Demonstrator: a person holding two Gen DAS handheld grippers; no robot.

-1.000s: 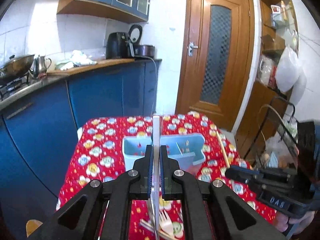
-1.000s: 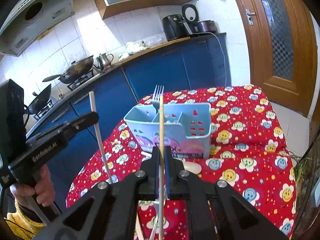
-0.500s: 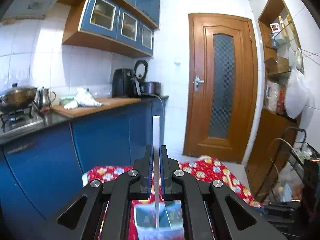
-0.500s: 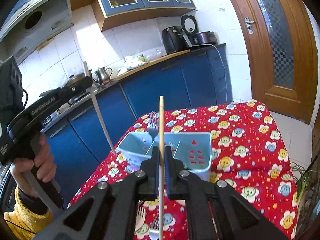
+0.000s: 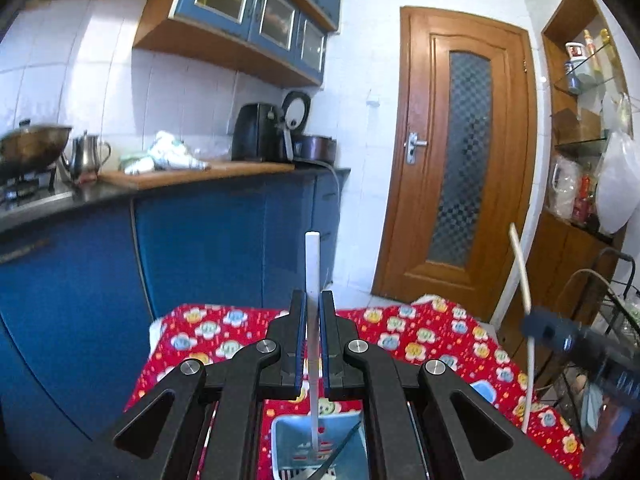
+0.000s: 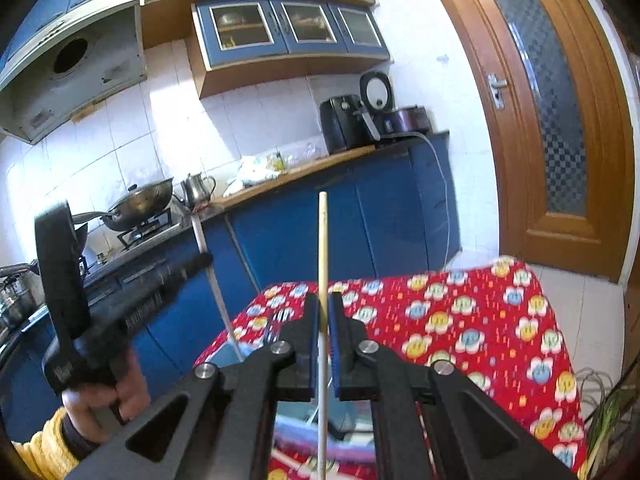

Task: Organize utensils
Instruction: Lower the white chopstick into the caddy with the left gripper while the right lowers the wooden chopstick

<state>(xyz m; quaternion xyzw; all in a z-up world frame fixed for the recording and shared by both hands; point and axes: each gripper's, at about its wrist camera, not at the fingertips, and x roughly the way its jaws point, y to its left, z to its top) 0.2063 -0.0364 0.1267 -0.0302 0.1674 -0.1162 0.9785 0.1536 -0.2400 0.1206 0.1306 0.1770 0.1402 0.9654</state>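
One slim white chopstick [image 5: 312, 280] is clamped upright in the left gripper [image 5: 312, 344] above the pale blue caddy [image 5: 288, 448] on the red tablecloth [image 5: 420, 340], and one tan chopstick [image 6: 322, 264] is pinched in the right gripper [image 6: 322, 344].

Black left claw [image 5: 312, 344], silver screws, blue pads (ribbed), yellow sleeve [image 6: 44, 452]

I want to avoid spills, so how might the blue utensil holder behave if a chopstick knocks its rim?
The blue utensil holder looks like thin plastic, so probably light and apt to slide on the red tablecloth. A fork stands up out of it, which may make it slightly tippy.
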